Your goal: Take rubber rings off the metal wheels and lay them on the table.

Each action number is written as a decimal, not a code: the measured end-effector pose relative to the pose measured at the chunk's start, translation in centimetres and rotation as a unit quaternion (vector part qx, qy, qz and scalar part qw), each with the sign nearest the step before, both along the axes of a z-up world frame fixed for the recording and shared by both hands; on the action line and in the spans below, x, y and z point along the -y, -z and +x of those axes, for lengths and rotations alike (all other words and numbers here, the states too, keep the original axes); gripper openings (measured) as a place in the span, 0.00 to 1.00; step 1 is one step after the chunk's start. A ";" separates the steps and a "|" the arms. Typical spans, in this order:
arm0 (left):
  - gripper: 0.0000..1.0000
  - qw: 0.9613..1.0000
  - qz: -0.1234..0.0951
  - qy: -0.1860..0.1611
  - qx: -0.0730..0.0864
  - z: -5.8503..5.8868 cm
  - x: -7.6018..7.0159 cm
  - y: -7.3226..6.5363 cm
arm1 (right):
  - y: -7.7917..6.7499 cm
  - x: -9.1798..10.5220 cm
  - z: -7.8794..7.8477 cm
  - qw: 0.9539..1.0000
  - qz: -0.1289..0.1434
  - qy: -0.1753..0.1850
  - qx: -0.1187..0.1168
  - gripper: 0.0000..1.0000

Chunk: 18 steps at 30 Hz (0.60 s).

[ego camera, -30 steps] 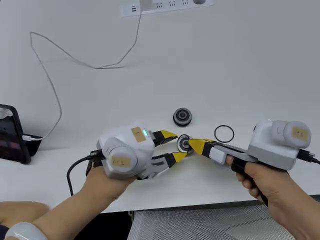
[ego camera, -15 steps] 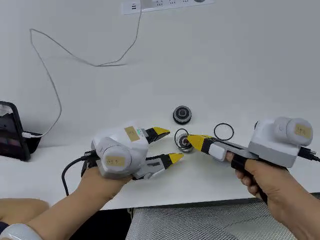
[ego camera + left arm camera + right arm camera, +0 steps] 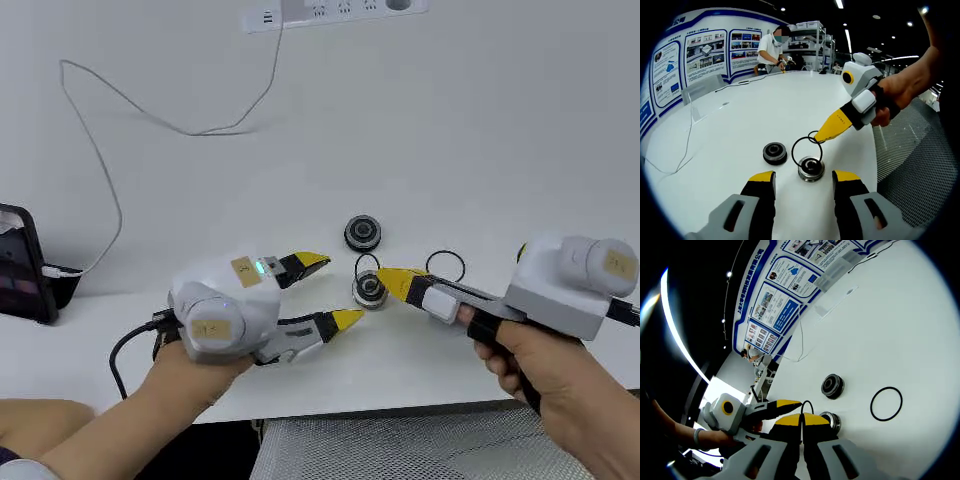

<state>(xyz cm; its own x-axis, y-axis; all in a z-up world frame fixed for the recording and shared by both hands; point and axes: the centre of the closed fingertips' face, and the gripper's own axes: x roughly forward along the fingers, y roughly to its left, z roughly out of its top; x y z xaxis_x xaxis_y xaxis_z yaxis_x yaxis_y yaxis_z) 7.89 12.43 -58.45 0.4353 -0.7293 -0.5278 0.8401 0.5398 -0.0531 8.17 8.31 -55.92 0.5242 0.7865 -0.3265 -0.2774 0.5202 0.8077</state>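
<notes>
- Black rubber ring (image 3: pixel 792 150) pinched in the right gripper (image 3: pixel 802 417), jaws pressed together on its upper arc. The loop hangs down to the near wheel (image 3: pixel 811 169) at centre frame in the left gripper view. I cannot tell whether its lower arc is hooked on the rim or only resting against it.
- Left gripper (image 3: pixel 328 290) spread wide, one jaw on each side of the near wheel and touching neither it nor the ring.
- Risk: nothing clamps the wheel. If the ring is hooked, a pull could drag or tip the wheel along with it.
- Risk: the pinch is on a thin, stretchy band. It could slip out and snap back onto the wheel or flick across the surface (image 3: pixel 500 150).
- Risk: closing the left gripper carelessly could trap the hanging loop against the wheel.
- Far wheel (image 3: pixel 775 152) sits just left of the near one in the left gripper view, with its dark ring on. It is close enough to be knocked by a swinging loop.
- Loose ring (image 3: pixel 871 405) lies flat at right of centre in the right gripper view, apart from both wheels. There is bare surface around it for laying down the next one.
- Cable (image 3: pixel 100 160) upper left, power strip (image 3: pixel 330 10) at the top edge and a dark device (image 3: pixel 20 265) at the far left of the head view. All are well clear of the work.
</notes>
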 end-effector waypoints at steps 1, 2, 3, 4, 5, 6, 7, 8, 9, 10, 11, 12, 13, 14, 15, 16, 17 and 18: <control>0.49 1.000 -0.004 -0.002 0.000 0.0 -0.1 -0.1 | -0.1 0.1 0.0 1.000 0.000 0.001 0.000 0.02; 0.49 1.000 -0.004 -0.003 -0.001 0.0 -0.1 -0.1 | -0.1 0.2 0.0 1.000 0.000 0.003 0.001 0.02; 0.49 1.000 -0.003 -0.005 -0.002 0.0 -0.3 -0.1 | -0.2 0.4 0.0 1.000 -0.001 0.004 0.002 0.02; 0.49 1.000 -0.004 -0.005 -0.001 -0.1 -0.3 -0.1 | -0.2 0.5 0.0 1.000 -0.001 0.006 0.002 0.02; 0.49 1.000 -0.005 -0.006 -0.002 -0.1 -0.4 -0.1 | -0.2 0.7 0.1 1.000 -0.002 0.007 0.002 0.02; 0.49 1.000 -0.005 -0.007 -0.002 -0.1 -0.5 -0.1 | -0.2 0.9 0.1 1.000 -0.003 0.008 0.002 0.02; 0.49 1.000 -0.004 -0.008 -0.002 -0.1 -0.5 -0.1 | -0.2 1.0 0.1 1.000 -0.004 0.009 0.003 0.02; 0.50 1.000 -0.007 -0.009 -0.001 -0.1 -0.6 -0.2 | -0.2 1.2 0.2 1.000 -0.005 0.011 0.003 0.02; 0.50 1.000 -0.009 -0.010 0.000 -0.1 -0.6 -0.2 | -0.2 1.4 0.2 1.000 -0.006 0.013 0.003 0.02; 0.50 1.000 -0.010 -0.010 0.001 -0.1 -0.7 -0.3 | -0.2 1.6 0.3 1.000 -0.007 0.014 0.004 0.02; 0.50 1.000 -0.011 -0.011 0.002 -0.1 -0.7 -0.3 | -0.3 2.0 0.4 1.000 -0.008 0.018 0.004 0.02; 0.51 1.000 -0.014 -0.012 0.003 -0.1 -0.7 -0.4 | -0.2 2.2 0.4 1.000 -0.009 0.021 0.004 0.02; 0.51 1.000 -0.016 -0.014 0.004 -0.1 -0.7 -0.5 | -0.1 2.5 0.5 1.000 -0.011 0.023 0.003 0.02; 0.52 1.000 -0.017 -0.015 0.005 0.0 -0.8 -0.6 | 0.0 2.9 0.6 1.000 -0.013 0.027 0.003 0.02; 0.53 1.000 -0.019 -0.016 0.007 0.0 -0.8 -0.6 | 0.1 3.3 0.7 0.999 -0.015 0.031 0.002 0.02; 0.54 1.000 -0.022 -0.018 0.009 0.1 -0.8 -0.7 | 0.2 3.7 0.8 0.999 -0.016 0.036 0.002 0.02; 0.54 1.000 -0.021 -0.019 0.009 0.1 -0.8 -0.7 | 0.3 4.0 0.9 0.999 -0.017 0.039 0.001 0.02; 0.55 1.000 -0.020 -0.019 0.008 0.2 -0.8 -0.7 | 0.4 4.3 0.9 0.999 -0.018 0.042 0.000 0.02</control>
